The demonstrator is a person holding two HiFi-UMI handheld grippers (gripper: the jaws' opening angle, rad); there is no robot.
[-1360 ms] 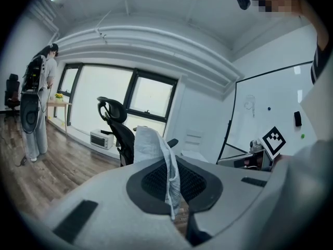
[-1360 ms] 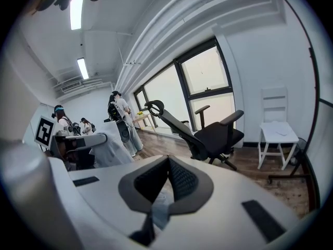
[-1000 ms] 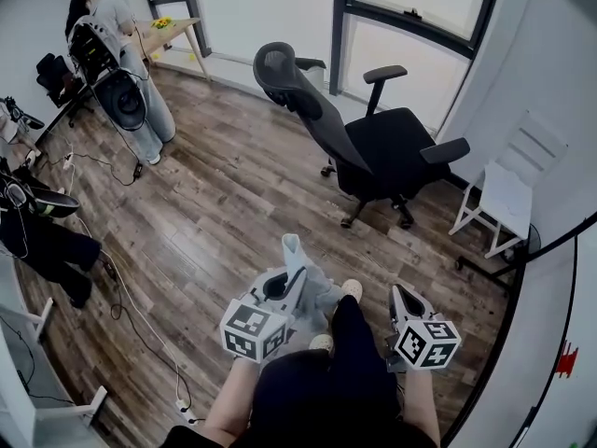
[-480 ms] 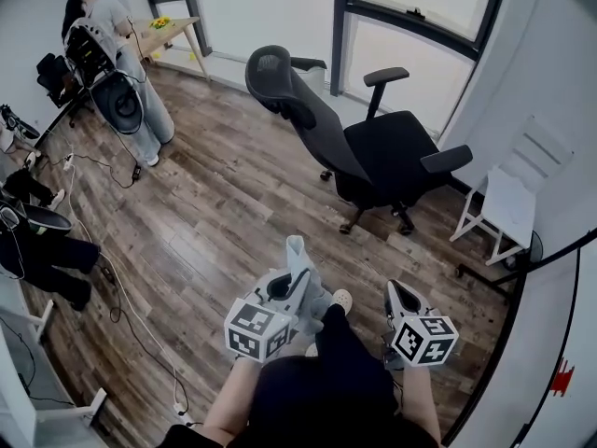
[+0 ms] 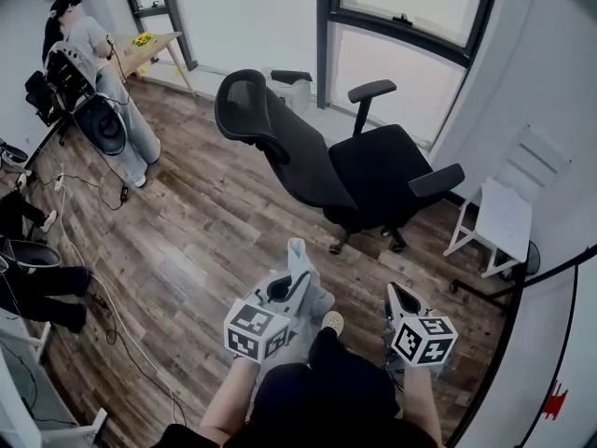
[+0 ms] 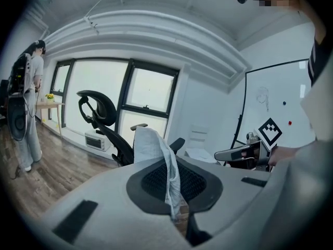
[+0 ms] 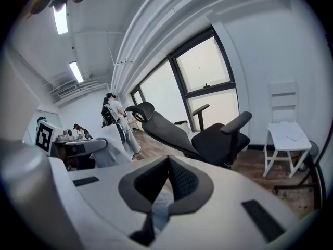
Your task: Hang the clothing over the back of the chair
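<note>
Head view shows the left gripper (image 5: 298,278) pinching one bunched edge of the clothing (image 5: 297,252) while the right gripper (image 5: 396,293) has its jaws pressed together, so that single hold may let the cloth slip before it reaches the chair (image 5: 289,157).

White chair (image 5: 506,215) at far right, standing person (image 5: 96,68) beside a wooden table (image 5: 155,49) at far left

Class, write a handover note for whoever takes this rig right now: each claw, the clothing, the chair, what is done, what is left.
Left claw: shut on the pale grey clothing, which sticks up from it.
Right claw: tips together; nothing clearly held.
Black office chair: ahead on the wood floor, its back bare.
Done: clothing picked up.
Left: walk up, drape the clothing over the chair back.
</note>
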